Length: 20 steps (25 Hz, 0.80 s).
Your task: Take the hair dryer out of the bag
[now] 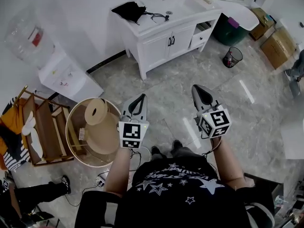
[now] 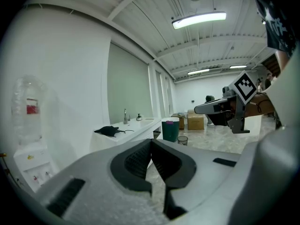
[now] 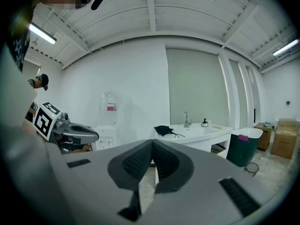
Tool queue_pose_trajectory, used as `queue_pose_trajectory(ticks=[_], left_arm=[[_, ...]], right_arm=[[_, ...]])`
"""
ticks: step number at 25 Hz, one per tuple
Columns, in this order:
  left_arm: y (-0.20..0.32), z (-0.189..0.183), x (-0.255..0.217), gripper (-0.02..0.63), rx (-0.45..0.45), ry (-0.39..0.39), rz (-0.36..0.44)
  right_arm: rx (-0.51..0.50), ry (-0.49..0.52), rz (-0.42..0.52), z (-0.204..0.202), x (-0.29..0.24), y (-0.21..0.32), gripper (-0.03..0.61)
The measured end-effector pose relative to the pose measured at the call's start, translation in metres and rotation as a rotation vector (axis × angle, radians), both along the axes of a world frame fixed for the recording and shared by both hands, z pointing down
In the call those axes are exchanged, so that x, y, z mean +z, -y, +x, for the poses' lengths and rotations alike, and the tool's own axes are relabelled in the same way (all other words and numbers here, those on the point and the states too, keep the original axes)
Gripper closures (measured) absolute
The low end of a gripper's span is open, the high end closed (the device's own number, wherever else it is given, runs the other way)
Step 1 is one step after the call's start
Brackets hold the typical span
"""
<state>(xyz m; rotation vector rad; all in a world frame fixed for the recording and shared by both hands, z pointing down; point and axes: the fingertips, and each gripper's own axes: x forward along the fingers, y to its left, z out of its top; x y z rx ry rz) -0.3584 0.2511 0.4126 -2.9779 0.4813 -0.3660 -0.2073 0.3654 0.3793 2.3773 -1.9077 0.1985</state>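
Observation:
A black bag (image 1: 129,9) with a dark cord trailing from it lies on the left end of the white vanity counter (image 1: 156,20), far ahead of me. The same bag (image 2: 108,131) shows small in the left gripper view, and the bag (image 3: 164,130) sits beside the tap in the right gripper view. No hair dryer is visible outside it. My left gripper (image 1: 138,100) and right gripper (image 1: 198,90) hang side by side over the floor, well short of the vanity. Both are shut with nothing between the jaws.
A water dispenser (image 1: 64,72) stands left of the vanity. A round bin (image 1: 92,132) with a paper roll and a wooden rack (image 1: 45,129) are at my left. A green bin (image 1: 232,30), a mesh wastebasket (image 1: 232,57) and cardboard boxes (image 1: 278,46) stand at the right.

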Motion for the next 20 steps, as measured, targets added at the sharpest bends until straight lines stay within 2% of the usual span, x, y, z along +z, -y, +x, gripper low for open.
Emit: queue_pose_trajectory(ticks=[5,10,15,20], left_arm=[[0.014,-0.004,0.007,0.604,0.001,0.010,-0.015],[0.036,0.010,0.006,0.603,-0.022,0.001,-0.021],[0.063,0.041,0.013,0.603,-0.059,0.025,-0.010],[0.112,0.093,0.026,0.604,-0.117,0.073,-0.006]], right_arm=[[0.032,0.032,-0.021,-0.003,0.016,0.000,0.572],[0.038,0.064,-0.026,0.022,0.026,0.016,0.572],[-0.008,0.056,-0.014,0.067,0.036,0.056,0.572],[-0.076,0.038,-0.019,0.132,0.048,0.119,0.572]])
